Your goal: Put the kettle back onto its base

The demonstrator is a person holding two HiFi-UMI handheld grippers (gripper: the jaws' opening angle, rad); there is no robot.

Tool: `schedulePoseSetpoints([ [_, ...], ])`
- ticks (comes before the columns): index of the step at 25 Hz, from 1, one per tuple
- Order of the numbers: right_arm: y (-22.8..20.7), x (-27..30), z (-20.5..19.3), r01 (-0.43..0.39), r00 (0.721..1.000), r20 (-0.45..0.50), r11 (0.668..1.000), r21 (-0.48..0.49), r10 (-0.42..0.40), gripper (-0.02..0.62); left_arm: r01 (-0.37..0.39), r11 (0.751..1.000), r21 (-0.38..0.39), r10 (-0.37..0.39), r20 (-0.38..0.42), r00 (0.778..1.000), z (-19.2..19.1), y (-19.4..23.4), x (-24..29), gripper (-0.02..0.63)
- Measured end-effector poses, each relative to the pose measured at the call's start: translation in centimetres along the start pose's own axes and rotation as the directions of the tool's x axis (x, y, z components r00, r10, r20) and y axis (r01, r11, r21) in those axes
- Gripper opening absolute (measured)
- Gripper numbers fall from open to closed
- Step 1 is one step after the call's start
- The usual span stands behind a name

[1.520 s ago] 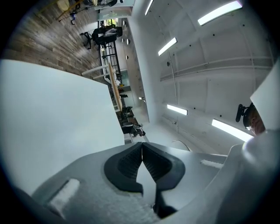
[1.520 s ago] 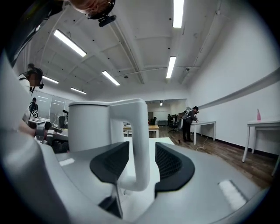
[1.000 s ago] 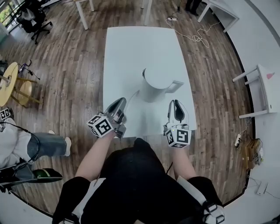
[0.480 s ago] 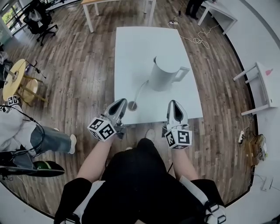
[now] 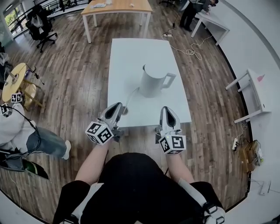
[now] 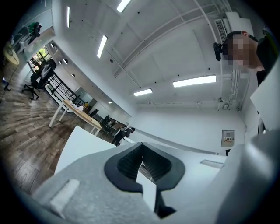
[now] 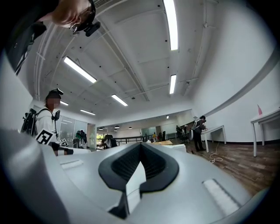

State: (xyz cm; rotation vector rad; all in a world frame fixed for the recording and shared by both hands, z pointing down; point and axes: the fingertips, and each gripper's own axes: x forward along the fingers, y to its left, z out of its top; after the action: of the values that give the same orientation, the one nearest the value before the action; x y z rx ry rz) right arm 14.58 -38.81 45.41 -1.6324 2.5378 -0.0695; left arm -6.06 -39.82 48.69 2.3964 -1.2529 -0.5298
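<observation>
In the head view a pale grey kettle [image 5: 151, 82] stands upright in the middle of the white table [image 5: 133, 52], its handle [image 5: 169, 78] pointing right. A thin cord [image 5: 130, 97] runs from its foot to the table's near edge. Whether a base lies under it I cannot tell. My left gripper [image 5: 118, 106] hovers at the near edge, left of the cord's end, jaws shut and empty. My right gripper [image 5: 165, 110] hangs over the near right edge, also shut on nothing. Both gripper views look level across the room, with the left gripper [image 6: 140, 164] and the right gripper [image 7: 139, 168] shut.
A wooden table [image 5: 117, 6] stands beyond the white one. An office chair [image 5: 41, 22] and a round yellow table [image 5: 11, 81] are at the left, where a person [image 5: 26, 140] sits. A white side table [image 5: 258, 87] and floor cables [image 5: 190, 50] lie to the right.
Both grippers have drawn back from the kettle to the table's near edge and risen. The right jaws have come together. The kettle has stayed where it stood.
</observation>
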Motion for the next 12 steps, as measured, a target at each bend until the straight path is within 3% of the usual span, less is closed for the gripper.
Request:
schedulePoseSetpoints([
  [6,-1.4,-1.8,0.1,-0.018,1.0,-0.02,1.0,-0.01,0.018,0.005,0.0,0.997,0.082,0.0,-0.001,1.0,-1.0,-3.8,0.4,-0.002],
  [10,-1.7,-2.0,-0.4,-0.024,0.999,-0.039,1.0,0.004,0.024,0.005,-0.028,0.989,0.145,0.029,-0.009,1.0,-1.1,-4.0,-0.2,-0.002],
  [12,-1.7,-2.0,-0.5,-0.031,0.999,-0.042,0.999,0.007,0.031,0.005,-0.039,0.989,0.14,0.04,-0.004,0.999,-1.1,-3.8,-0.5,-0.002],
])
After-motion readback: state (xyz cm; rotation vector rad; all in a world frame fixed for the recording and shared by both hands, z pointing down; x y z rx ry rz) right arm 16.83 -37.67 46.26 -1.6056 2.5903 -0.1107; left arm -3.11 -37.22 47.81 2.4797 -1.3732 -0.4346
